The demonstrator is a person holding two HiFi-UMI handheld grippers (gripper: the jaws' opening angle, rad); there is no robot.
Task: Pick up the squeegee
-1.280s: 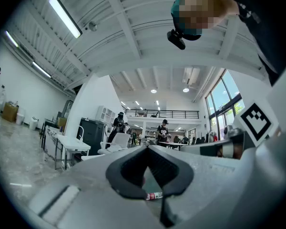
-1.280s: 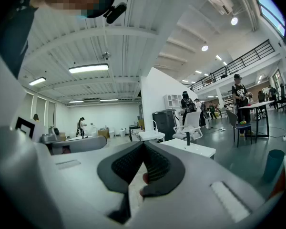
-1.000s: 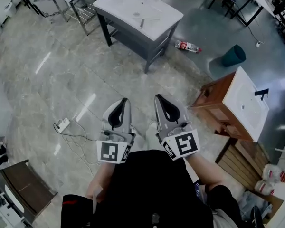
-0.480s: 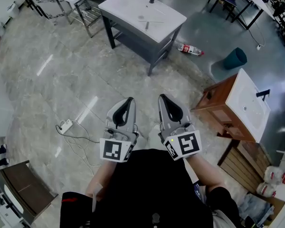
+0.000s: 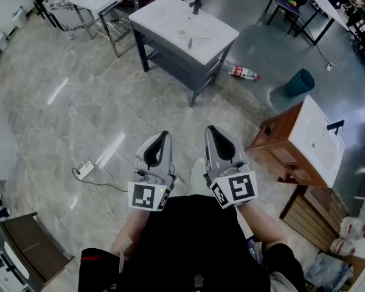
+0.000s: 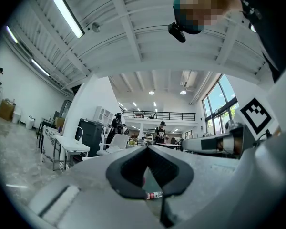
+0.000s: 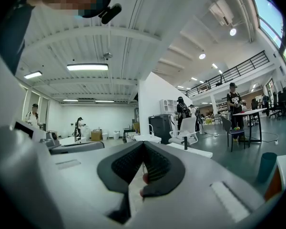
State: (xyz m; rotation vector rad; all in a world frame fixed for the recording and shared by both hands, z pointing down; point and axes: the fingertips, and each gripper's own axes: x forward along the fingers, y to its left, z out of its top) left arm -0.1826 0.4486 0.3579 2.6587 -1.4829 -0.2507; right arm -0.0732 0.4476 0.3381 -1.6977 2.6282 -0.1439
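The left gripper (image 5: pixel 163 135) and right gripper (image 5: pixel 211 129) are hovering fully closed (both empty), facing one grey vanity (image 5: pixel 170 17), one wooden vanity (image 5: pixel 316 139) and one bottle (image 5: pixel 243 73).

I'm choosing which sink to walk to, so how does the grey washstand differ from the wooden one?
The grey washstand has a dark grey frame and stands ahead; the wooden washstand is brown and off to the right. A slim tool, likely the squeegee, lies on the grey one's top; the wooden one's top carries nothing loose. Both have white tops.
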